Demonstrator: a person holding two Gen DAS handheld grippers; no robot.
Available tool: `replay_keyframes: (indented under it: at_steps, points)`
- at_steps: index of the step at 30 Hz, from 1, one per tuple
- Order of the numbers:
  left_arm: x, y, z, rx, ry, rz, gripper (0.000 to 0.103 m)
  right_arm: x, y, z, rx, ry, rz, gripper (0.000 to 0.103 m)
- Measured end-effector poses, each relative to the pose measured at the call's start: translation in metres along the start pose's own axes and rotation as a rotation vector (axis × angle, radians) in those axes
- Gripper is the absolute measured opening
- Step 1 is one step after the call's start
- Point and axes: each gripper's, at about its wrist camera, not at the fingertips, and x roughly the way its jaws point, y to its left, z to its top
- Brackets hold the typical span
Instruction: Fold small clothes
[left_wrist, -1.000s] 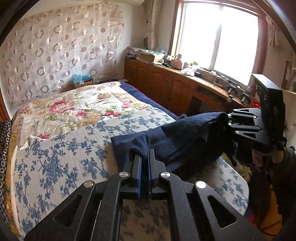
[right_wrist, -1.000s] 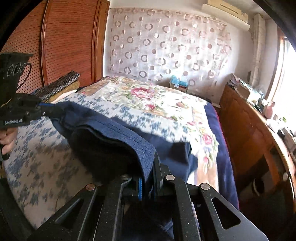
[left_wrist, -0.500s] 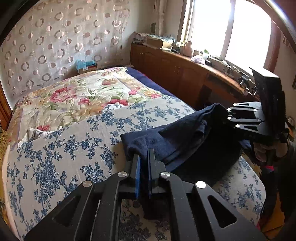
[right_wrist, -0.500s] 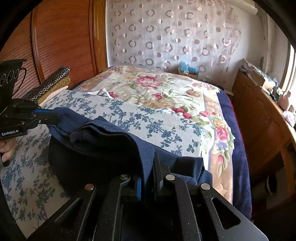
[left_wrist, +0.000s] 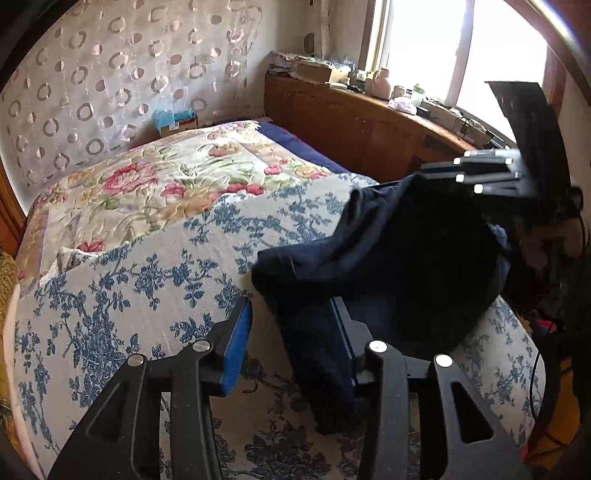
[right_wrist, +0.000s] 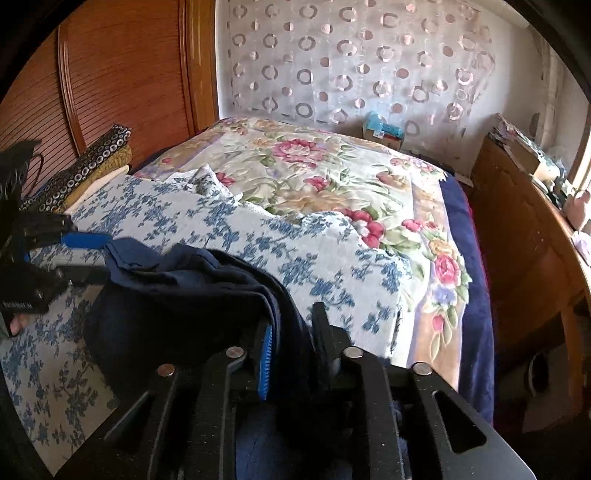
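While the dark blue garment (left_wrist: 388, 251) lies bunched on the near part of the bed (left_wrist: 122, 280), I see both of my tongs have just been opening. My left gripper (left_wrist: 291, 332) stands with its jaws apart: the left blue pad (left_wrist: 236, 347) is clear of the cloth, and a fold of the garment hangs between the jaws against the right one, no longer pinched. In the right wrist view my right gripper (right_wrist: 291, 350) is parted less; a thick fold of the garment (right_wrist: 192, 295) fills the gap between its fingers, and I cannot tell whether the pads press on it or only flank it. From the left view the right gripper (left_wrist: 443, 171) shows at the far right edge of the cloth, blurred. From the right view the left gripper (right_wrist: 83, 245) shows at the left edge, its blue pad beside the cloth's corner. The garment spans between the two, slumped on the blue-flowered sheet (right_wrist: 258, 236). Beyond it lies a rose-patterned quilt (right_wrist: 314, 173), and a wooden cabinet (left_wrist: 362, 122) runs along the right of the bed under the window (left_wrist: 461, 48).
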Motion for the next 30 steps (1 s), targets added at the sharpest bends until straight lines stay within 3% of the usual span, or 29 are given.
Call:
replay_keyframes:
  at_steps: [3, 6, 10, 13, 17, 22, 25, 30]
  points:
    - [0.004, 0.002, -0.001, -0.004, 0.013, 0.001, 0.043, 0.001, -0.012, 0.006, 0.034, -0.002, -0.047, 0.027]
    - [0.006, 0.004, 0.0, -0.006, 0.013, 0.004, 0.043, -0.003, -0.026, 0.007, 0.089, -0.012, -0.154, 0.027]
    - [0.007, 0.006, 0.004, -0.008, 0.009, -0.011, 0.044, -0.021, -0.029, 0.002, 0.133, -0.046, -0.143, 0.027]
    - [0.01, 0.007, 0.007, -0.005, 0.016, -0.024, 0.057, -0.037, -0.017, -0.006, 0.141, -0.076, -0.146, 0.027]
    - [0.013, 0.005, 0.01, 0.004, 0.02, -0.047, 0.073, -0.049, 0.003, -0.033, 0.131, -0.072, -0.076, 0.027]
    - [0.009, 0.008, 0.008, -0.004, 0.0, -0.025, 0.074, -0.047, 0.028, -0.065, 0.13, -0.016, -0.024, 0.027]
    - [0.006, 0.011, 0.008, -0.011, -0.008, -0.02, 0.074, -0.045, 0.037, -0.08, 0.141, 0.008, 0.004, 0.035]
    - [0.003, 0.013, 0.007, -0.016, -0.017, -0.016, 0.074, -0.048, 0.043, -0.091, 0.144, 0.023, -0.011, 0.036]
